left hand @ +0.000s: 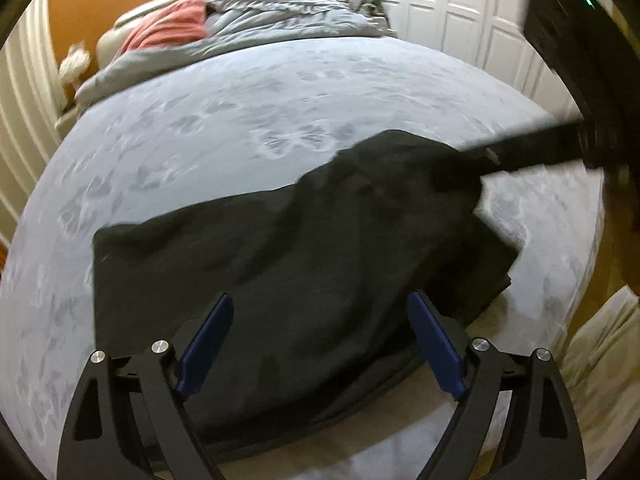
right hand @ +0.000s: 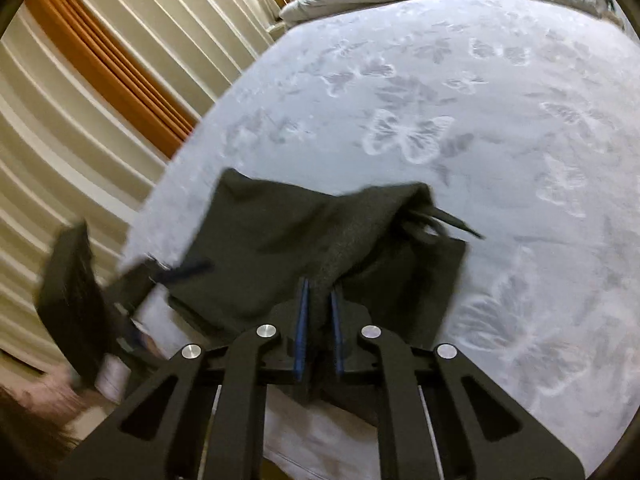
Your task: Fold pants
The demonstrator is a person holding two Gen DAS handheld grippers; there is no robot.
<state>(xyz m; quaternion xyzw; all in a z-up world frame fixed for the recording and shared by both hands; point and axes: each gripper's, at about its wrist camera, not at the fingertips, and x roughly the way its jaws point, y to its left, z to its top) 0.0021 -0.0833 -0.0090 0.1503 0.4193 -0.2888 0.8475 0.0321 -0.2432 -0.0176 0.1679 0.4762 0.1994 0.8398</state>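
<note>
Between the blue pads of the right gripper (right hand: 319,300), a raised fold of the dark, soft fabric pants (right hand: 280,240) is pinched tight. The left gripper (left hand: 320,312) is held with its jaws spread wide over the pants' near edge, nothing being gripped. The pants are spread just ahead of both tongs, on the pale blue butterfly-patterned bedsheet (left hand: 240,120). Judged from this, a fold is under way: the pinched layer should be carried over evenly, the free edge pinned flat. Beyond, a rumpled grey duvet (left hand: 280,12) is seen.
</note>
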